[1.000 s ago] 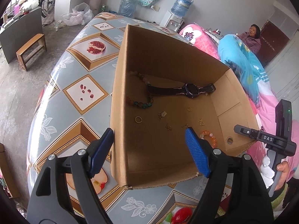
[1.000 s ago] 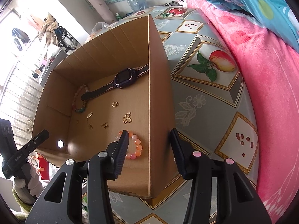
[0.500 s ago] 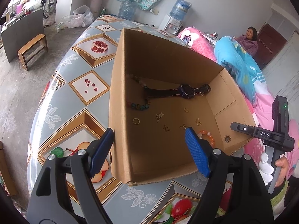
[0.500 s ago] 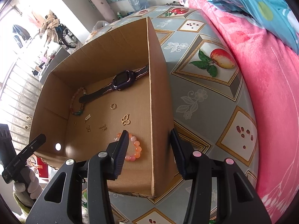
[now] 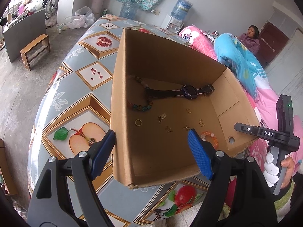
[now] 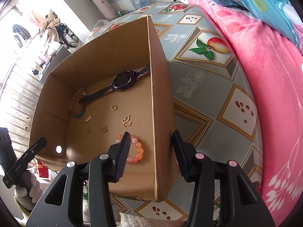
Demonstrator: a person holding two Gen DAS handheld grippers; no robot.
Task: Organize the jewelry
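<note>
Left wrist view, the box: a cardboard box (image 5: 170, 71) stands open-topped on a fruit-patterned table (image 5: 83, 79), jewelry scattered over its floor.
Left wrist view, the gripper: the left gripper (image 5: 151, 151) straddles the box's near left wall, one blue finger outside the wall, the other over the box floor; jaws wide apart, nothing between the pads but that wall, which they do not press.
Left wrist view, nearest piece: an orange bead bracelet (image 5: 210, 138) lies just beside the inner finger, partly hidden behind it.
Left wrist view, further in: a gold ring (image 5: 138, 122) and small gold charms (image 5: 168, 129) sit mid-floor; the watch (image 5: 180, 91) lies along the far wall, its strap running left to right, with a multicoloured bead bracelet (image 5: 140, 106) at its left end.
Right wrist view, the gripper: the right gripper (image 6: 151, 151) straddles the opposite side wall, one finger inside the box, one outside; jaws part-way apart, gripping nothing.
Right wrist view, nearest piece: the orange bracelet lies flat, just beside the inner finger's tip, which covers part of the ring of beads.
Right wrist view, the deciding relation: the right hand looks the nearer to that bracelet, which lies just ahead of its inner finger; likely it must shift inward to clear the wall.
Right wrist view, the rest: a butterfly charm (image 6: 126, 121) and the watch lie further ahead, well apart from the fingers.
</note>
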